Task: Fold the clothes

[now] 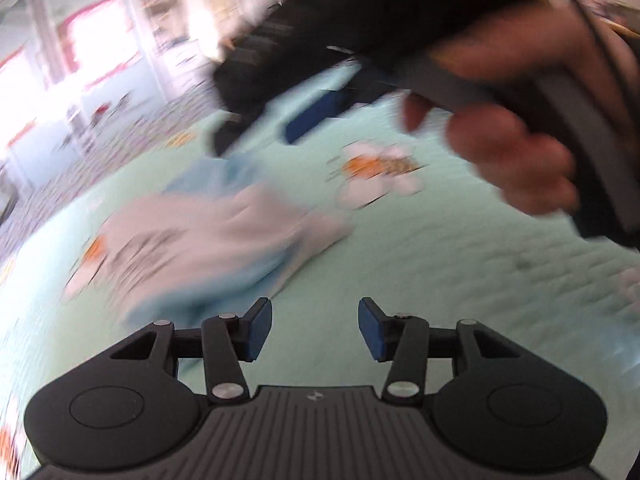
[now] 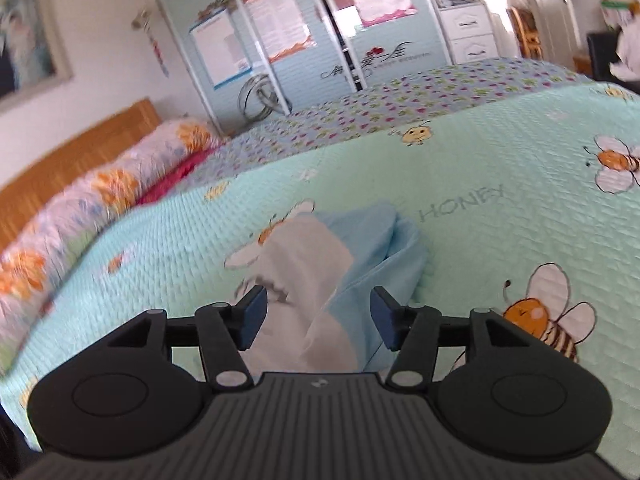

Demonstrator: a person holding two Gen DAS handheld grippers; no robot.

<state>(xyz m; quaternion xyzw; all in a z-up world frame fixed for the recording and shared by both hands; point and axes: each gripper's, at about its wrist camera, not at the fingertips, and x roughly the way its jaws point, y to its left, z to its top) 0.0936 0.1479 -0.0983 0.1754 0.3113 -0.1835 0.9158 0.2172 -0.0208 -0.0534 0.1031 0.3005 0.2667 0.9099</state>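
Observation:
A crumpled white and light-blue garment (image 1: 208,240) lies on the mint-green bee-print bedspread (image 1: 440,280). In the left wrist view my left gripper (image 1: 315,328) stands open just right of the garment, with only bedspread between its blue pads. A hand (image 1: 512,152) at the upper right holds my right gripper (image 1: 264,128), which hovers beyond the garment, heavily blurred. In the right wrist view the garment (image 2: 320,248) lies straight ahead and runs under my right gripper (image 2: 319,318). Its jaws stand open, the cloth shows between them, and neither pad presses on it.
The bedspread (image 2: 500,240) stretches wide to the right of the garment. A floral bolster (image 2: 100,200) and a wooden headboard (image 2: 60,160) run along the left. A wardrobe (image 2: 280,48) and white drawers (image 2: 468,32) stand past the bed's far edge.

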